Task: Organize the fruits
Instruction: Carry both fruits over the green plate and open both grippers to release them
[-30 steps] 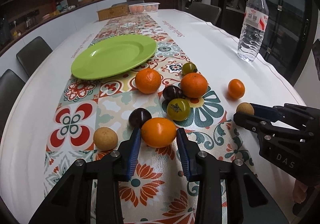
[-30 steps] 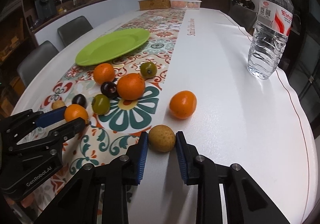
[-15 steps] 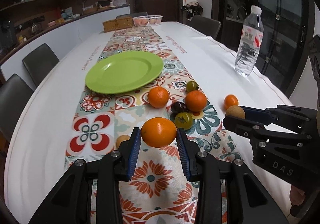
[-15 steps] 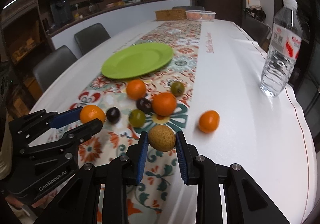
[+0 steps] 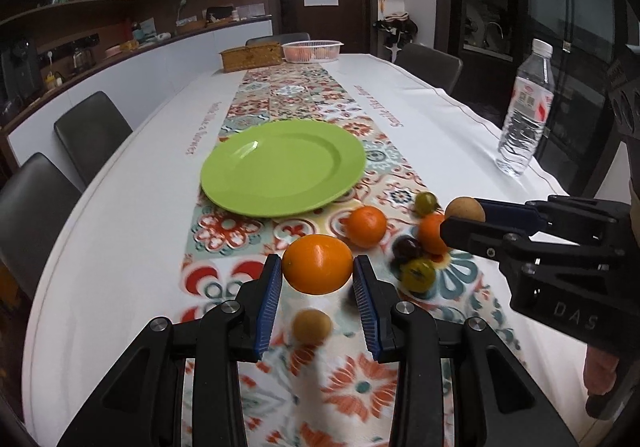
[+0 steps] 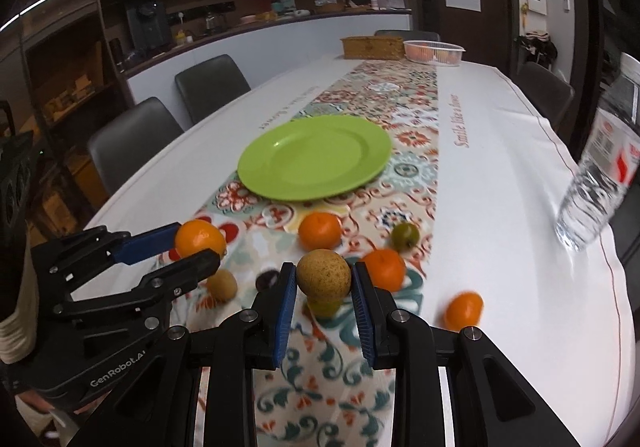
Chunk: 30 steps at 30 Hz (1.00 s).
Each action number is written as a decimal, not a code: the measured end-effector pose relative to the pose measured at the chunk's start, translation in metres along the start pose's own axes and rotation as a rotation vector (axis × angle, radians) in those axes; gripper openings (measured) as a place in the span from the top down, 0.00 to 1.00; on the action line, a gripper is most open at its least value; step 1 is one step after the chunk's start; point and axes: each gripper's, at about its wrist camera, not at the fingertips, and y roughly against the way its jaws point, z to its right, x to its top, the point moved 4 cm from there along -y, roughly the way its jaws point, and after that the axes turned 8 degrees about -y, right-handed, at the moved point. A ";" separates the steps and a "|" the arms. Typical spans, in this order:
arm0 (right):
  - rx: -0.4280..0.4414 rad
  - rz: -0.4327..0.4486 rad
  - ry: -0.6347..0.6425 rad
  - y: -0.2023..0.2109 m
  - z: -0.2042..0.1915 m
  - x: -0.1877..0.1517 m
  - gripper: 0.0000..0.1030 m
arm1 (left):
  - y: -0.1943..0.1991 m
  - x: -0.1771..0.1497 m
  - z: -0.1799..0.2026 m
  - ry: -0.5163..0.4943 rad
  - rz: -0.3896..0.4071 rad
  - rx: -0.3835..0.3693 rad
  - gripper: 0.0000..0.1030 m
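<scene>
My left gripper is shut on an orange and holds it above the table, short of the empty green plate. It also shows in the right wrist view. My right gripper is shut on a round brown fruit, also lifted; it shows in the left wrist view. On the patterned runner lie more oranges, a brown fruit, dark plums and green fruits. One orange lies on the white cloth.
A water bottle stands at the table's right edge. A wicker box and a plastic basket stand at the far end. Grey chairs line the left side.
Both grippers have lifted their fruits off the table and risen, moving forward toward the plate. The fruits left on the runner now sit lower in both views.
</scene>
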 end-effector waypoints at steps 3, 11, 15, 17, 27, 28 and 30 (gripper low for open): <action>0.011 -0.006 0.000 -0.011 -0.003 0.010 0.72 | -0.006 0.008 -0.011 -0.001 0.004 0.001 0.65; 0.021 -0.033 0.018 -0.047 -0.010 0.049 0.72 | -0.029 0.034 -0.038 -0.003 0.005 -0.013 0.65; 0.009 -0.062 0.033 -0.069 -0.011 0.066 0.72 | -0.045 0.045 -0.051 -0.013 -0.008 -0.022 0.65; 0.016 -0.083 0.032 -0.082 -0.011 0.073 0.72 | -0.055 0.050 -0.055 -0.016 -0.017 -0.029 0.65; 0.014 -0.214 0.021 -0.143 -0.008 0.091 0.72 | -0.109 0.054 -0.076 0.026 -0.119 -0.099 0.65; 0.018 -0.222 0.016 -0.146 -0.007 0.092 0.72 | -0.114 0.054 -0.078 0.028 -0.129 -0.102 0.65; 0.016 -0.238 0.010 -0.154 -0.007 0.093 0.72 | -0.119 0.054 -0.080 0.031 -0.138 -0.108 0.65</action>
